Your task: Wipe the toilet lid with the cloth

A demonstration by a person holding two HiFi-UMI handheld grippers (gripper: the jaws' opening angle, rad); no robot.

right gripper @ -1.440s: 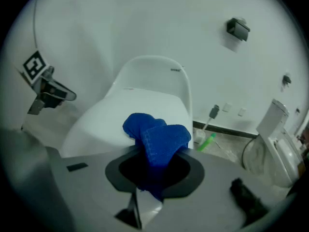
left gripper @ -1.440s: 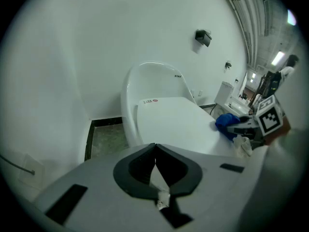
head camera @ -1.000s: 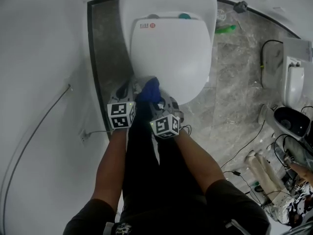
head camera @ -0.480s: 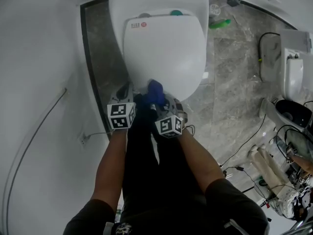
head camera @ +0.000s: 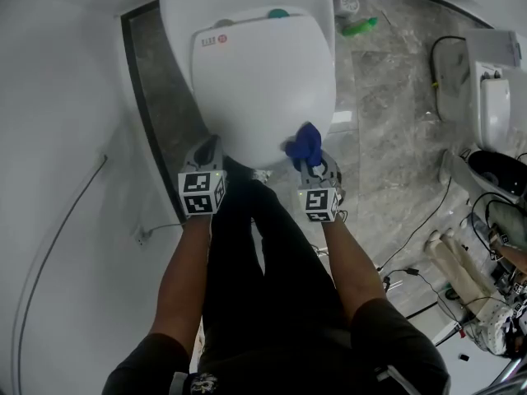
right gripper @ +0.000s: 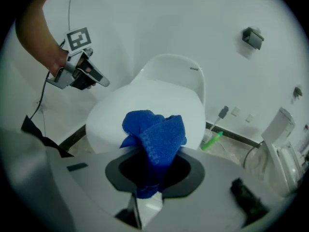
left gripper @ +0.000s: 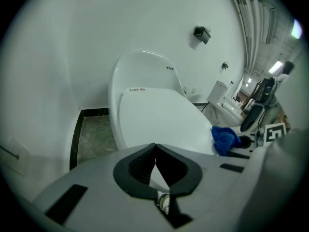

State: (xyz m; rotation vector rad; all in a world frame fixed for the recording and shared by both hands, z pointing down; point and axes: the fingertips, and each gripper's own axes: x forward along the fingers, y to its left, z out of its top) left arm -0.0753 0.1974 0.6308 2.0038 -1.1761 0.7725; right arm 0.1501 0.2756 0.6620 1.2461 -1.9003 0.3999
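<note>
**Cloth [head camera: 305, 144] shifts to the right rim of the lid [head camera: 263, 81]**

A second ago the two tools sat side by side at the lid's front edge, with the cloth bunched between them near the middle. The left tool [head camera: 210, 148] is about where it was, at the lid's front left. Its jaws are closed together with nothing between them. The right tool [head camera: 313, 161] has swung out to the right and is now well apart from the left one. The cloth has gone with it to the lid's front right rim. The right tool's jaws are clamped on the cloth, which bulges out of them in a blue wad. I cannot tell whether the wad is pressing on the rim. The toilet [head camera: 185, 6] also sits further left in the head view than before.

By count, there are two tools, each with one marker cube. There is one blue cloth and one closed white lid on one toilet. One green item [head camera: 360, 26] lies on the floor [head camera: 387, 113] beyond the toilet's right side. One more white fixture [head camera: 492, 89] stands at the far right.
</note>
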